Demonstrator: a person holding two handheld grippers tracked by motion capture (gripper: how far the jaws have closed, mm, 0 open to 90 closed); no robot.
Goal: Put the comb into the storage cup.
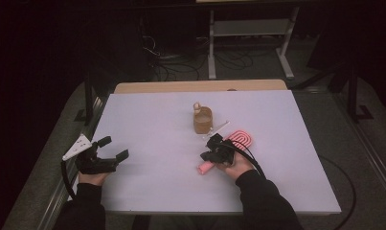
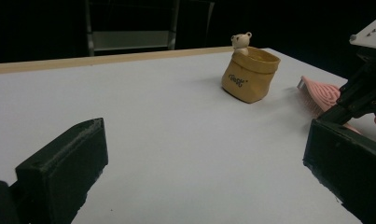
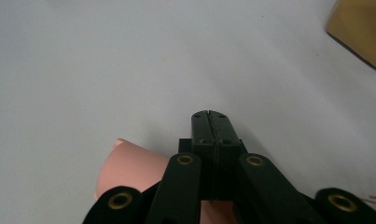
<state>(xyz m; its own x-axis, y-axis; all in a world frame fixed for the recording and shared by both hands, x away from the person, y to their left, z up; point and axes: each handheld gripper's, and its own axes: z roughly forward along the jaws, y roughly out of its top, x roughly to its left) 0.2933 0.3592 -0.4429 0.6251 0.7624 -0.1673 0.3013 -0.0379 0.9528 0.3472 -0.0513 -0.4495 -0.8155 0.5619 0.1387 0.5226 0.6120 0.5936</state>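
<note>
My right gripper (image 1: 210, 148) sits low over the white desk (image 1: 152, 124), jaws pressed fully together w/ nothing between them; in the right gripper view the two black jaws meet flat along one seam. Directly under it lies the pink flat-handled hairbrush (image 1: 241, 138): handle end sticks out below-left of the gripper toward me, ribbed oval head lies beyond it, to the right. In the right gripper view the pink handle end (image 3: 129, 168) shows under the jaws, left of them; can't tell if the gripper touches it. My left gripper (image 1: 111, 149) hovers near the desk's left edge, well apart from the brush, jaws spread wide, nothing in them. Just beyond the brush stands a small tan fabric pouch (image 2: 248, 74), upright, w/ a little bear figure (image 2: 241, 39) poking up at its far rim. A thin pale stick-like item (image 1: 218, 128) lies between pouch & brush head, too small to identify.
</note>
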